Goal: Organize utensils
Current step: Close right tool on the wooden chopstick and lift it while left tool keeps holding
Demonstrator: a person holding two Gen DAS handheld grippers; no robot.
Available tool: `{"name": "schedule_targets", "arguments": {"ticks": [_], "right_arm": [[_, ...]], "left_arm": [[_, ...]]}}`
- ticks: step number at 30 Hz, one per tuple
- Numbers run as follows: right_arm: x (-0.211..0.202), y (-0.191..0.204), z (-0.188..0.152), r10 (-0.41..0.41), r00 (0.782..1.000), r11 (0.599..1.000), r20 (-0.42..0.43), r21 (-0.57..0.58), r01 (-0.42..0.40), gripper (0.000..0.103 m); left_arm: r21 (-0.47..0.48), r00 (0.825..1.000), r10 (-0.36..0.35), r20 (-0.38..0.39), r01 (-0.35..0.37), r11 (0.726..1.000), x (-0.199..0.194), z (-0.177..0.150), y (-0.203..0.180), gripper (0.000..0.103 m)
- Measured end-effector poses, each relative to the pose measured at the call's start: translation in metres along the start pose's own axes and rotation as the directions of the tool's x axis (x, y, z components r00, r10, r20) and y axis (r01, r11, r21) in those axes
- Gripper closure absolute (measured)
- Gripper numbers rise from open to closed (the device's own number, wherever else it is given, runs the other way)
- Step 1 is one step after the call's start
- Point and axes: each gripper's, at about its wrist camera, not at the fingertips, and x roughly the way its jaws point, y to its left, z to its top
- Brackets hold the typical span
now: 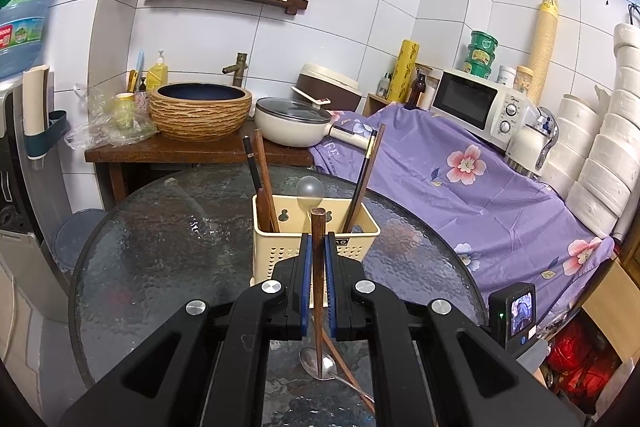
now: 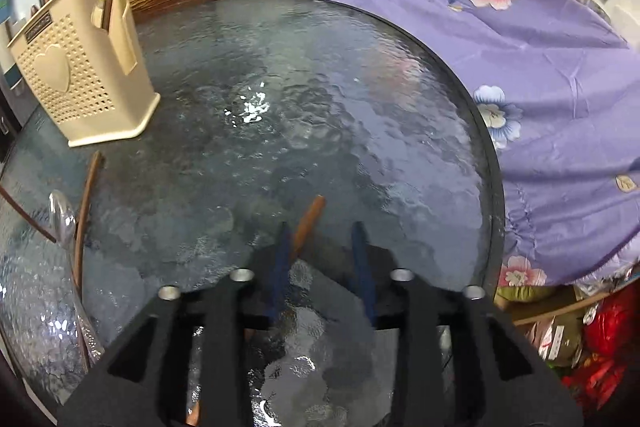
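A cream plastic utensil holder (image 1: 316,239) stands on the round glass table (image 1: 160,259) and holds several chopsticks and a clear spoon (image 1: 310,189). My left gripper (image 1: 319,247) is shut on a brown wooden chopstick (image 1: 319,267), held upright just in front of the holder. Below it a metal spoon (image 1: 320,363) and another chopstick lie on the glass. In the right wrist view, my right gripper (image 2: 322,239) is open over the table, with a wooden chopstick (image 2: 308,223) lying between its fingers. The holder (image 2: 80,75) is at the far left, with a spoon (image 2: 62,215) and a chopstick (image 2: 86,203) near it.
A purple floral cloth (image 1: 460,179) covers the counter on the right, with a microwave (image 1: 476,103) on it. A white pan (image 1: 292,123) and a woven basin (image 1: 200,111) sit on a wooden stand behind the table. The right gripper's camera (image 1: 514,311) shows at the table's right edge.
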Motion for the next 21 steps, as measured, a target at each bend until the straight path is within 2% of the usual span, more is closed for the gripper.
{"name": "schedule_targets", "arguments": {"ticks": [5, 9, 11, 13, 15, 19, 21], "right_arm": [[0.007, 0.006, -0.001, 0.041, 0.999, 0.999, -0.034, -0.009, -0.041, 0.068], [0.009, 0.018, -0.001, 0.030, 0.999, 0.999, -0.036, -0.041, -0.031, 0.070], [0.010, 0.022, 0.001, 0.035, 0.999, 0.997, -0.041, -0.060, -0.038, 0.082], [0.010, 0.029, 0.002, 0.038, 0.998, 0.996, -0.053, -0.083, -0.042, 0.089], [0.011, 0.032, 0.005, 0.034, 0.998, 0.994, -0.054, -0.107, -0.040, 0.091], [0.015, 0.025, 0.011, 0.109, 0.992, 0.993, -0.070, -0.040, -0.112, 0.096], [0.015, 0.021, 0.014, 0.181, 0.981, 0.983, -0.066, 0.003, -0.181, 0.096]], "left_arm": [[0.001, 1.000, 0.001, -0.001, -0.001, 1.000, 0.000, 0.000, -0.001, 0.097], [0.002, 1.000, 0.001, -0.002, -0.001, 1.000, 0.001, 0.000, -0.001, 0.097], [0.004, 1.000, 0.003, -0.004, -0.003, 1.000, 0.001, 0.000, -0.001, 0.097], [0.004, 1.000, 0.004, -0.006, -0.004, 1.000, 0.001, 0.000, -0.001, 0.097], [0.006, 1.000, 0.003, -0.005, -0.003, 1.000, 0.001, 0.000, -0.001, 0.097], [0.012, 1.000, 0.000, -0.004, 0.000, 1.000, 0.001, -0.002, -0.003, 0.097], [0.015, 1.000, -0.001, -0.004, 0.002, 1.000, 0.001, -0.002, -0.002, 0.097]]}}
